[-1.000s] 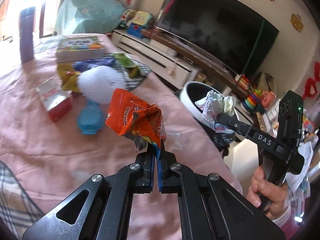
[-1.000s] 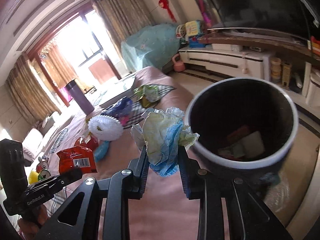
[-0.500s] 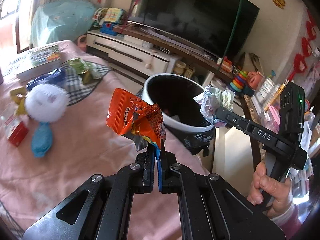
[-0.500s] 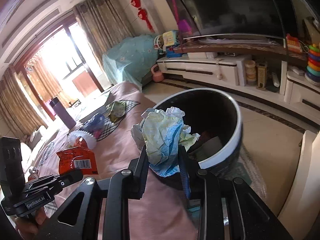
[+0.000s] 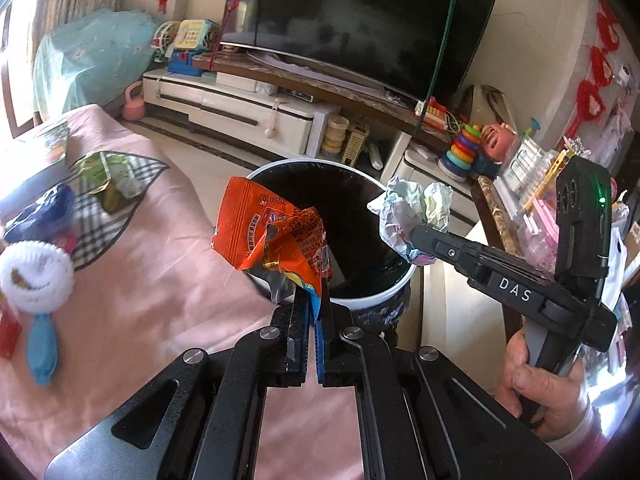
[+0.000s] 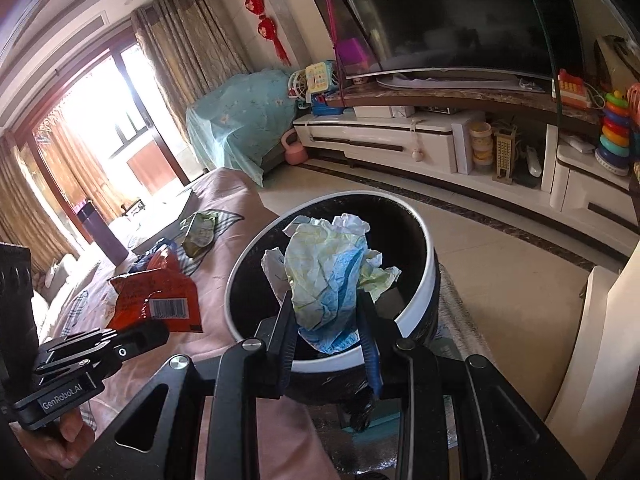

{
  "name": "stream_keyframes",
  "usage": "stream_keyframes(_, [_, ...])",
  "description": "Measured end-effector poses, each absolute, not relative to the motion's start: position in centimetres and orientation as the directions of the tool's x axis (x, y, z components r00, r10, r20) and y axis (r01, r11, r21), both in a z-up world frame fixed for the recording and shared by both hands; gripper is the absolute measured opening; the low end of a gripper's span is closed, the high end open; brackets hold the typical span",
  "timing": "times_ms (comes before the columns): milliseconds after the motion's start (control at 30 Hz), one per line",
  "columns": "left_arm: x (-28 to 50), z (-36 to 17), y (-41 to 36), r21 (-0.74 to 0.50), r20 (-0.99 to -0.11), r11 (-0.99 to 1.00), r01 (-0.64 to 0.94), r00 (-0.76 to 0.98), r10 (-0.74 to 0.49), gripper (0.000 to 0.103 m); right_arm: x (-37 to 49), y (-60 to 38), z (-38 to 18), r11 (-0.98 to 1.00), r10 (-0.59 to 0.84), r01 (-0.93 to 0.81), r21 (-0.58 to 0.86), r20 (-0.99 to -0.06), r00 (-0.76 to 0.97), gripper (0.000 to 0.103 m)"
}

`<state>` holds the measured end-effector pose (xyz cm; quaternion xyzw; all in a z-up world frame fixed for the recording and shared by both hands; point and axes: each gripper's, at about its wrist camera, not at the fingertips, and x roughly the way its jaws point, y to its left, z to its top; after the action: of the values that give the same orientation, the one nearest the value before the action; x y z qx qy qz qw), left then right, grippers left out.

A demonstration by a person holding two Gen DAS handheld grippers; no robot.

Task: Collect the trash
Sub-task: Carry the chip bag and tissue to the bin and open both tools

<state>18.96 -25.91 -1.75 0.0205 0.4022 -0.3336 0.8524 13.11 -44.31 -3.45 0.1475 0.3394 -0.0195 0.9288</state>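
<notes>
Orange wrapper [image 5: 276, 240] pinched in left fingers [image 5: 301, 312]; crumpled paper [image 6: 328, 276] between right fingers [image 6: 366, 320].

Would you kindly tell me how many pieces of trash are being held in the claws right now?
2: an orange snack wrapper in the left claw, and a crumpled paper wad in the right claw, both beside the bin.

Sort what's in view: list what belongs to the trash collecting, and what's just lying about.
Job: orange snack wrapper in left tool; crumpled paper wad in right tool; trash bin.
Lying about: white brush, green packet, purple bottle, TV.
</notes>
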Motion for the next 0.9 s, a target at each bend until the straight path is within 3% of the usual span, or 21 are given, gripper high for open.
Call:
stream_keyframes(667, [21.3, -3.5, -29.6, -0.251, -0.748, 0.751, 0.611, 0.370, -0.551, 0.002, 16.4, -46.6, -4.3, 0.956, 0.045, 0.163, 0.243, -0.672, 0.739, 0.032])
stream_keyframes(700, [21.4, -3.6, -29.6, -0.246, -0.751, 0.756, 0.607, 0.374, -0.545, 0.004, 16.5, -46.7, -4.4, 0.956, 0.044, 0.165, 0.243, -0.674, 0.737, 0.033])
stream_keyframes(767, [21.6, -3.9, -29.6, -0.251, -0.759, 0.763, 0.596, 0.367, -0.537, 0.018, 16.9, -47.0, -4.6, 0.955, 0.045, 0.168, 0.243, -0.683, 0.729, 0.037])
stream_keyframes(900, [21.5, -3.8, -28.7, -0.272, -0.750, 0.770, 0.577, 0.374, -0.545, 0.038, 17.0, -47.3, -4.9, 0.950, 0.054, 0.176, 0.259, -0.689, 0.723, 0.058])
